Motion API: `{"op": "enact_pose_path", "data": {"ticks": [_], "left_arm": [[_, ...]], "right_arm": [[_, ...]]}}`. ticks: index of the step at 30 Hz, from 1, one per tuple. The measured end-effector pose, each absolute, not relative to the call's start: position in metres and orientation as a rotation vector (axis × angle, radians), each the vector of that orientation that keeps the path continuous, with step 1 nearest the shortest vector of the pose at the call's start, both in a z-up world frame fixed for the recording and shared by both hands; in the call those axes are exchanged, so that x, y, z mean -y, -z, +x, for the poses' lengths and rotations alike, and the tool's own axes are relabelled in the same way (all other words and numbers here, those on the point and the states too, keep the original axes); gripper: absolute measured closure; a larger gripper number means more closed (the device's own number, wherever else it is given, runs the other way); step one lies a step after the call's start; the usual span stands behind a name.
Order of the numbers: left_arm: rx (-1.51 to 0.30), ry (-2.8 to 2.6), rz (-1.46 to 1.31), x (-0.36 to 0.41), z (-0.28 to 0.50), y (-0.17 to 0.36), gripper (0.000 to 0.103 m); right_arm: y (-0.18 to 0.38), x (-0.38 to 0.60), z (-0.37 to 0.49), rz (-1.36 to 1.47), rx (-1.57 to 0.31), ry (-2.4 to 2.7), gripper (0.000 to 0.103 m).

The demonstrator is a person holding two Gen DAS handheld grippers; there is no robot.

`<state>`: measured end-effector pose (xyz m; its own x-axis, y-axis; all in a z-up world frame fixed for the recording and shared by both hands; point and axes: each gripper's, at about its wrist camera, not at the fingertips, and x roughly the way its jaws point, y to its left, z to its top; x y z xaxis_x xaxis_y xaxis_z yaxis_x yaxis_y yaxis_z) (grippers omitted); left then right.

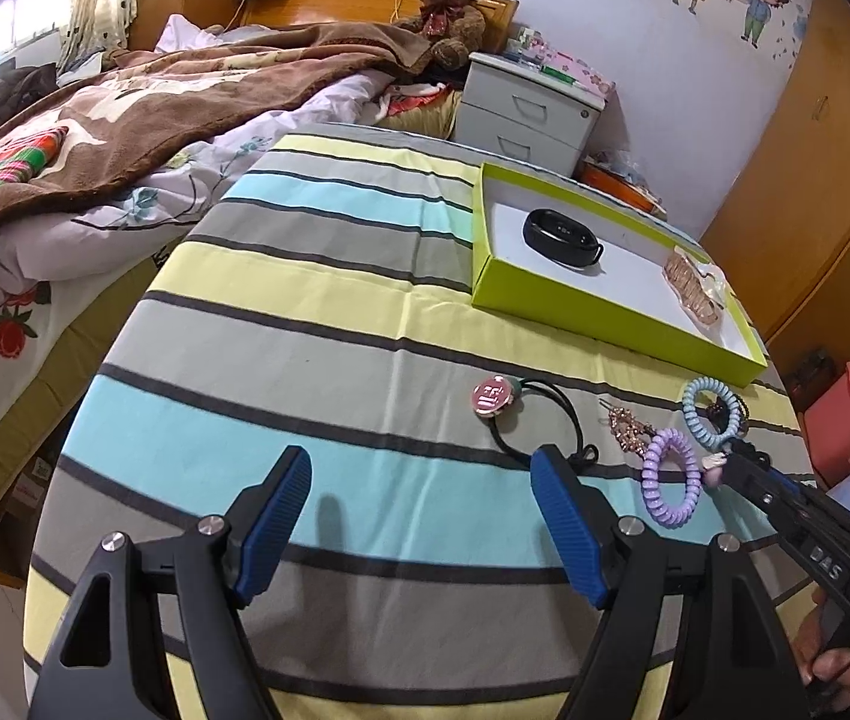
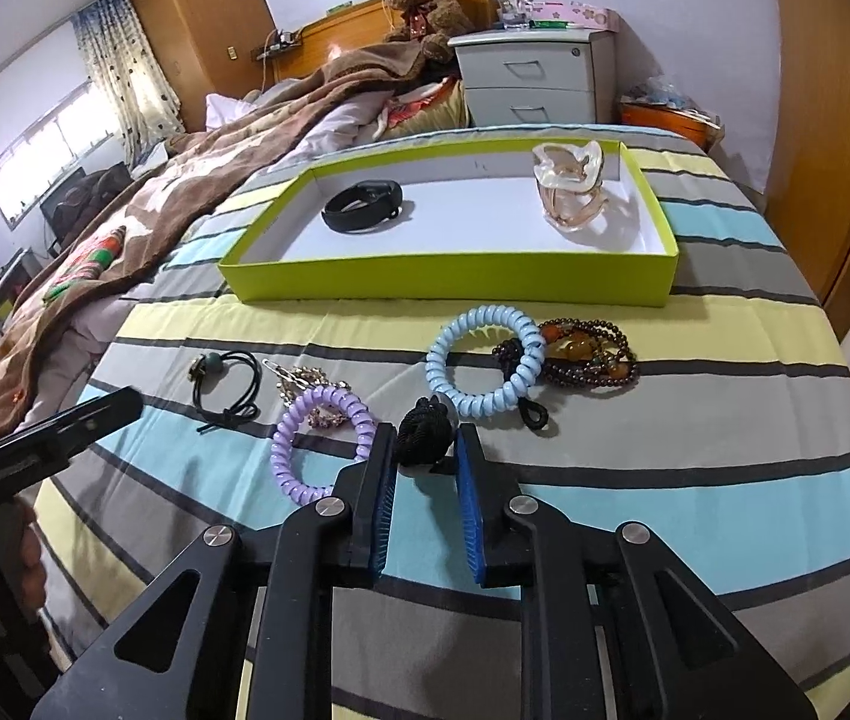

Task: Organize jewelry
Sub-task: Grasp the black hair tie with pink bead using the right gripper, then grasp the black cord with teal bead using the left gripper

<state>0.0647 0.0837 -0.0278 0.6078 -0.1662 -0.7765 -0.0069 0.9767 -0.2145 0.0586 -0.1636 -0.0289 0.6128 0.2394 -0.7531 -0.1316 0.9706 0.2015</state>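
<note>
A: Where is the right gripper (image 2: 425, 468)?

B: Low over the striped cloth (image 2: 694, 516), centre of the right wrist view. Its blue pads (image 2: 466, 492) are drawn in close with a small black knotted piece (image 2: 423, 433) right at the tips. I judge the pads touch it, though the contact itself is hard to see (the piece hides the tips).

A: And the tray?

B: The green tray (image 2: 448, 282) sits straight ahead of that gripper, in the upper middle of the frame, its long side running left to right across the line of reach. A black band (image 2: 363, 206) and a clear hair claw (image 2: 568, 186) already lie inside.

A: So the move is forward?

B: Forward and up over the near wall, I'd say. The blue coil tie (image 2: 484, 360) and the bead bracelets (image 2: 592, 354) lie between gripper and tray; the purple coil tie (image 2: 323, 438) is just left of the fingers.

A: The left gripper (image 1: 422, 516)?

B: Spread wide and empty, at the bottom centre of its own view, hovering over bare cloth. The black cord tie with pink charm (image 1: 520, 414) is just beyond its right finger. The right gripper is nearer the tray.
</note>
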Motion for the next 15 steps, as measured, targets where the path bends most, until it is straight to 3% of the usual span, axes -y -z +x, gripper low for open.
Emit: {"op": "enact_pose_path", "data": {"ticks": [15], "left_arm": [[-0.961, 0.083, -0.073, -0.047, 0.107, 0.041, 0.026]], "right_arm": [[0.011, 0.169, 0.049, 0.111, -0.823, -0.241, 0.083]]}}
